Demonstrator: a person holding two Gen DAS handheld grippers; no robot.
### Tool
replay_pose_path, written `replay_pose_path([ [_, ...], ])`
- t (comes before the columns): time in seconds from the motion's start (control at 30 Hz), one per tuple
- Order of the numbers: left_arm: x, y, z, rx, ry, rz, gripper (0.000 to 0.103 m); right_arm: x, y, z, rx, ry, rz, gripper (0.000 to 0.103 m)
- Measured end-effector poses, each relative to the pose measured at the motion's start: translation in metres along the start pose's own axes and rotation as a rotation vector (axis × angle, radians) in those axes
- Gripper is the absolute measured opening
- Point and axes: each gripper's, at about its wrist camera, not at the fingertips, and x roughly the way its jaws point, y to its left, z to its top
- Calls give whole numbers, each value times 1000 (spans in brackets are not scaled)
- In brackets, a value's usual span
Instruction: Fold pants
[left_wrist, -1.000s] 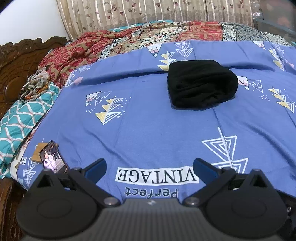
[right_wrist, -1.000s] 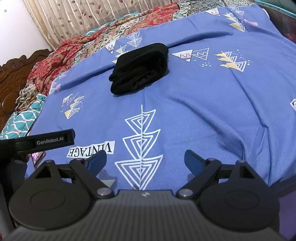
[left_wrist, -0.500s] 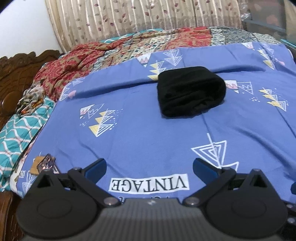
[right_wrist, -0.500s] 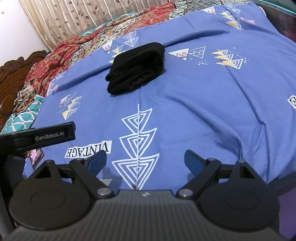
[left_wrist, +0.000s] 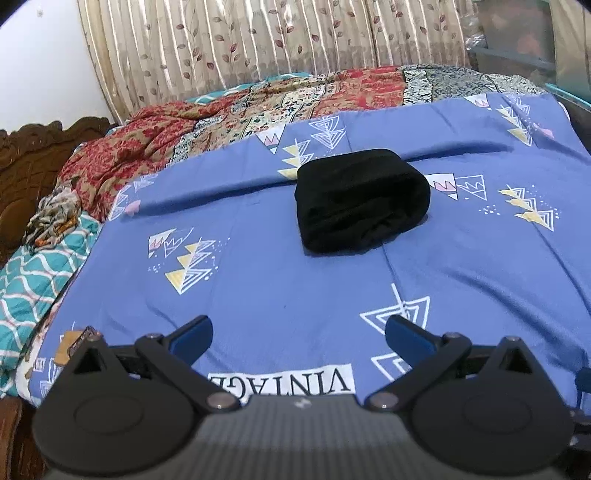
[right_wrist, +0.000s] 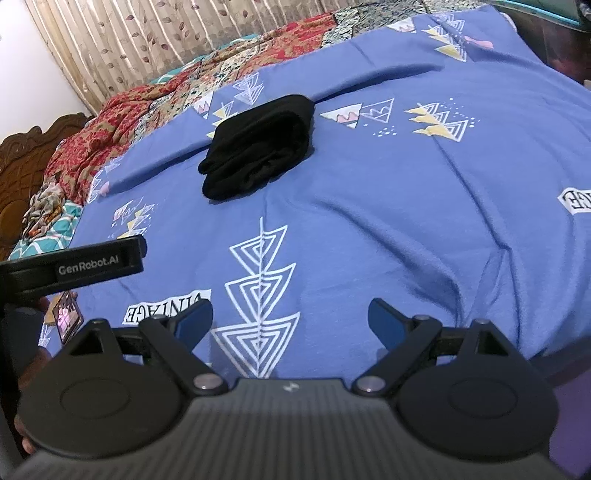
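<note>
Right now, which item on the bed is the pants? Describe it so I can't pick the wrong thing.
Start at the blue patterned bedsheet covering the bed. Near its middle, beyond both open grippers, lies the pants, folded into a compact bundle. It is the only plain black item; the cloths around the sheet are all colourfully patterned.

The pants (left_wrist: 362, 206) at frame centre are soft matt black cloth, slightly fuzzy. The blue sheet (left_wrist: 277, 288) beneath them is smooth woven cloth with flat printed triangles. Upper centre, the patchwork quilt (left_wrist: 258, 107) is printed cotton-like fabric; the curtain (left_wrist: 240, 40) behind it has a faint satin sheen. At the left edge, the headboard (left_wrist: 26, 155) is carved, varnished dark wood. The left gripper (left_wrist: 298, 336) and right gripper (right_wrist: 290, 317) are matt black plastic with ribbed housings, small shiny metal pins and blue fingers (left_wrist: 192, 334).
</note>
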Motion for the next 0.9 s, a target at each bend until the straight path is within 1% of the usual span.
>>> replay_pose_path([
  [0.1, 1, -12, 11, 22, -6, -15, 103, -4, -7, 2, 17, -10, -19, 93],
  [0.2, -3, -25, 24, 32, -22, -55, 103, -11, -12, 3, 18, -29, -34, 93],
  [0.33, -11, -33, 25, 44, -60, -72, 103, -14, -22, 5, 40, -42, -46, 93],
  [0.47, -10, -30, 17, 51, -71, -31, 103, -8, -22, 4, 44, -23, -36, 93],
  [0.6, -10, -24, 15, 55, -98, 16, 103, -1, -13, 3, 6, -5, -17, 93],
  [0.77, -6, -22, 23, 48, -105, 20, 103, 1, -16, 5, 9, -5, -31, 93],
  [0.9, -3, -33, 28, 74, -107, -7, 103, 2, -24, 6, 34, 1, -47, 93],
])
